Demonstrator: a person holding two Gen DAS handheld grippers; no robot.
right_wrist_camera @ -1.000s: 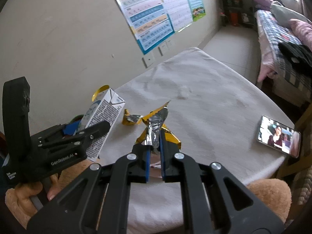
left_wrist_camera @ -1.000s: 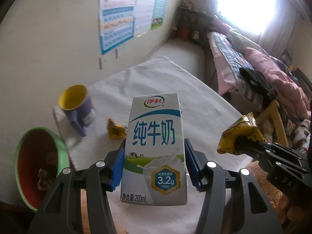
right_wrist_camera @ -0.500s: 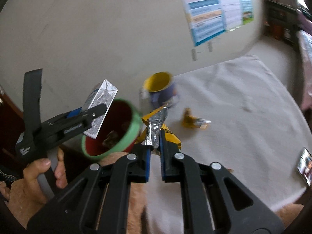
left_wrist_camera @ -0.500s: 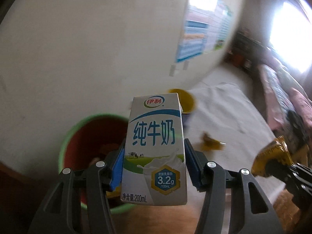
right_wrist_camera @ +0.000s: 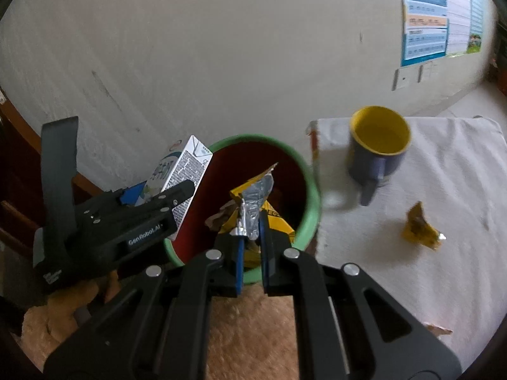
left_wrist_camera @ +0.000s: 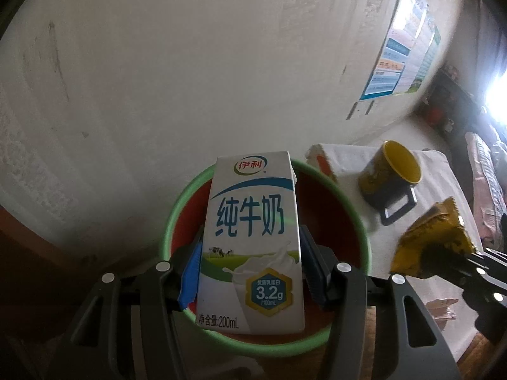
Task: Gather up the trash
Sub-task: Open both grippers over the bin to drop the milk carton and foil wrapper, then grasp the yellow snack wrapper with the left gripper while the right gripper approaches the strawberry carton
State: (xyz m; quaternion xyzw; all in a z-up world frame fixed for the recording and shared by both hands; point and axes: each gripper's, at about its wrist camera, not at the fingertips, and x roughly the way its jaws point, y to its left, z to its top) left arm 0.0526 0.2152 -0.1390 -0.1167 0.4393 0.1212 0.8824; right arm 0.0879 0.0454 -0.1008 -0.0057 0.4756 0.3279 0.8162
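My left gripper (left_wrist_camera: pixel 250 253) is shut on a white milk carton (left_wrist_camera: pixel 252 237) with blue lettering, held upright over a red bin with a green rim (left_wrist_camera: pixel 177 209). In the right wrist view the same carton (right_wrist_camera: pixel 183 174) hangs over the bin's left rim (right_wrist_camera: pixel 312 186). My right gripper (right_wrist_camera: pixel 252 218) is shut on a crumpled yellow and silver wrapper (right_wrist_camera: pixel 253 202), held above the bin's opening. That wrapper (left_wrist_camera: pixel 434 240) shows at the right edge of the left wrist view. Scraps of trash lie inside the bin, partly hidden.
A blue mug with a yellow inside (right_wrist_camera: pixel 378 145) stands on the white tablecloth (right_wrist_camera: pixel 443 269) right of the bin. Another yellow wrapper (right_wrist_camera: pixel 420 226) lies on the cloth. A bare wall is behind the bin, a fuzzy tan surface below it.
Both grippers have swung left from over the table to above the bin, each keeping its load. The bin went from the left edge to the centre of both views.
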